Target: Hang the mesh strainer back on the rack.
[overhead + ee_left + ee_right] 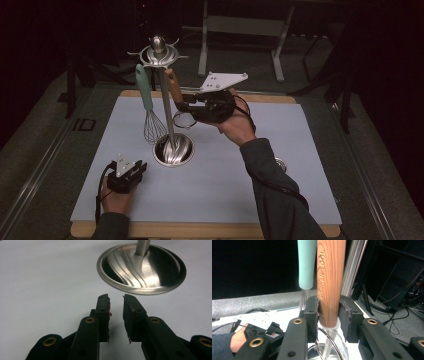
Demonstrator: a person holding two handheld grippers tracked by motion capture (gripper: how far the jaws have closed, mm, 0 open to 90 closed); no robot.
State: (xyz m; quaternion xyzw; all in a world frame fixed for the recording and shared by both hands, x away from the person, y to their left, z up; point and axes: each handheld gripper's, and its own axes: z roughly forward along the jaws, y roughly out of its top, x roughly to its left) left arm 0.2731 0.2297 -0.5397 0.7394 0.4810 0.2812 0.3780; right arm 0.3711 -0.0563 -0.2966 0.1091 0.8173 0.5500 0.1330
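Observation:
A steel utensil stand (173, 150) rises from its round base (142, 267) in the middle of the white mat. A whisk (150, 110) with a teal handle (306, 265) hangs from the stand's top ring. My right gripper (181, 104) is raised beside the pole (353, 265), shut on the lower end of a wooden-handled strainer (330, 277). The handle stands upright with its top at the ring, and its wire hoop (185, 120) hangs below the jaws. My left gripper (116, 302) rests low on the mat just left of the base, open, with nothing between its jaws.
The white mat (250, 190) covers a wooden tabletop, with bare room at the front and right. A small round metal object (281, 164) lies on the mat by the right sleeve. A grey frame (240, 30) stands on the floor behind the table.

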